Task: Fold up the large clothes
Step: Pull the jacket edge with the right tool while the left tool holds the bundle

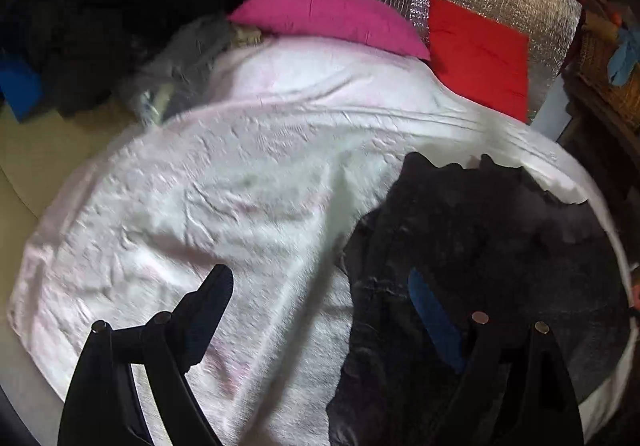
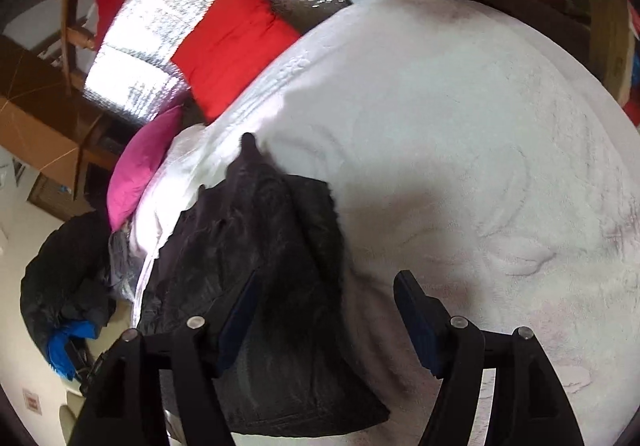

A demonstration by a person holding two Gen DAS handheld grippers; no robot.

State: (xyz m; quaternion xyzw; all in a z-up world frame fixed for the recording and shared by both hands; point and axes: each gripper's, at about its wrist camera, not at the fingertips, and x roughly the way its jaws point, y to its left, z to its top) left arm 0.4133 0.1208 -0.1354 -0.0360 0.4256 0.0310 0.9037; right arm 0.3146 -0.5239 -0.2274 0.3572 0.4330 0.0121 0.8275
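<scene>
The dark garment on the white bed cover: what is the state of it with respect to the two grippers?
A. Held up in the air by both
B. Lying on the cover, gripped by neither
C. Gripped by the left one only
B: the dark garment lies on the white bed cover, while the left gripper and right gripper stand open above it.

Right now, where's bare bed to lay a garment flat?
Free: the white blanket right of the dark garment, and between it and the pink pillow. Crowded: the pillow end with the red cushion, and the clothes heap beside the bed.

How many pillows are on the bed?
2. The pink pillow lies at the head of the bed, and the red pillow leans against the silver sheet beside it. Others may be hidden.
</scene>
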